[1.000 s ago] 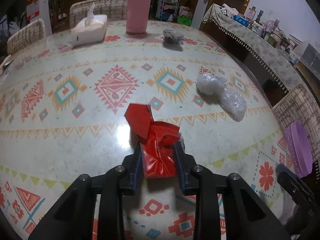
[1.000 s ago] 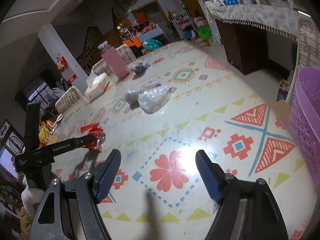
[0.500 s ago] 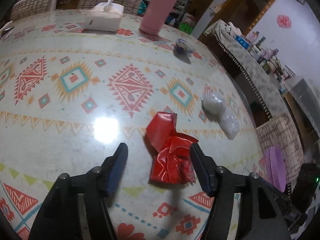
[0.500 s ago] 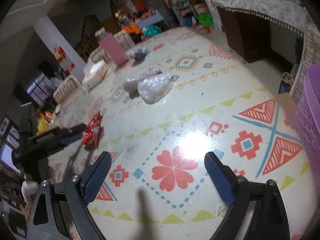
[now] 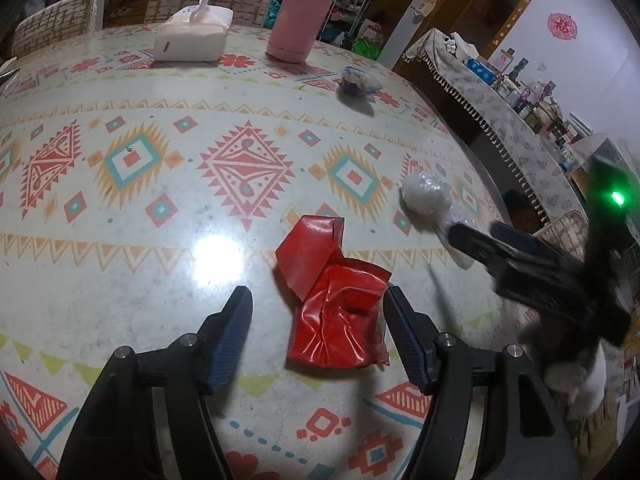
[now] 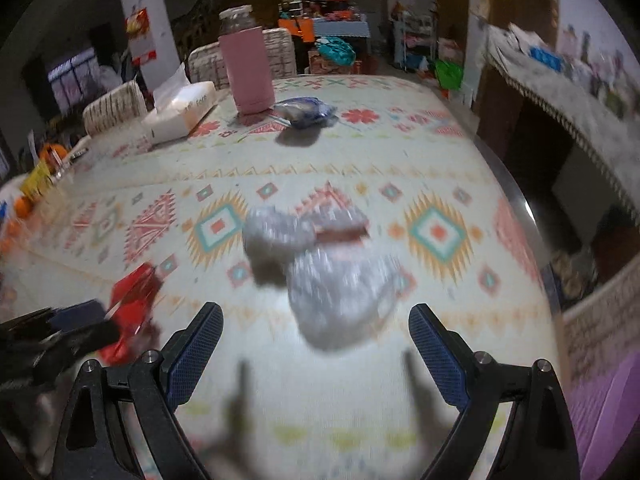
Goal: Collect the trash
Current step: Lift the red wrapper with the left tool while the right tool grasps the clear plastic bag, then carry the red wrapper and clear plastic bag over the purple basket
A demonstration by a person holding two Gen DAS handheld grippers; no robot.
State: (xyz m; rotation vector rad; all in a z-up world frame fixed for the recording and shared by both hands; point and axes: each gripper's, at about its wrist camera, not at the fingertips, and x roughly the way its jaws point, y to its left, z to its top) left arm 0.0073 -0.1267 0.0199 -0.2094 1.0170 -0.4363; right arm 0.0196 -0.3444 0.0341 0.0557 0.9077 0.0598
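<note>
Left tongs just opened around the red wrapper on the counter, while right tongs, wide open, line up on the clear plastic bag — next move's closing on it.

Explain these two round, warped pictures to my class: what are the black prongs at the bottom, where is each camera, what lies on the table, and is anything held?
There is no robot here: a person holds a two-fingered grabber in each hand, and each carries a wide-angle camera looking along its fingers. One picture comes from the left gripper, the other from the right gripper.

On the patterned table lie a crumpled red wrapper, clear plastic bags, a small blue-and-white packet, a tissue box and a pink bottle.

Nothing is held. The left jaws have just been opening, with the red wrapper lying loose between them. The right jaws stand wide in front of the clear bags.
</note>
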